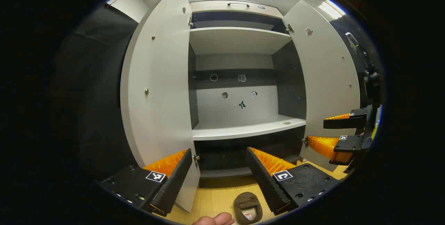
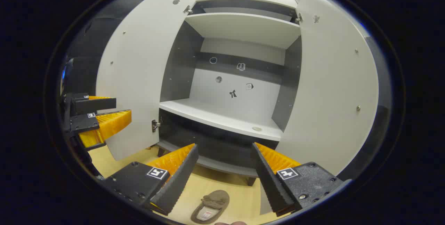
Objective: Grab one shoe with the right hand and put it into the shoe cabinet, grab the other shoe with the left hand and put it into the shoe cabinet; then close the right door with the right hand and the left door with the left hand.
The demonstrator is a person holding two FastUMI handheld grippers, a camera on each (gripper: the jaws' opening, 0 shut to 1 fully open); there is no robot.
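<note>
The shoe cabinet stands in front of me with both doors swung wide, its middle shelf point(image 1: 243, 129) point(image 2: 215, 117) bare. A brown slipper point(image 1: 248, 208) lies on the wooden floor below my left gripper point(image 1: 219, 150), which is open and holds nothing. In the right gripper view a brown slipper point(image 2: 210, 206) lies on the floor under my right gripper point(image 2: 225, 146), also open and holding nothing. I cannot tell whether it is the same slipper. Each gripper shows in the other's view: the right gripper point(image 1: 318, 131) at the right edge, the left gripper point(image 2: 121, 109) at the left edge, both open.
The left door point(image 1: 160, 89) point(image 2: 139, 68) and right door point(image 1: 326, 79) point(image 2: 333, 89) flank the opening. An upper shelf point(image 1: 240, 39) and a low bottom shelf point(image 1: 226, 173) are inside. A fingertip point(image 1: 213, 220) shows at the bottom edge beside the slipper.
</note>
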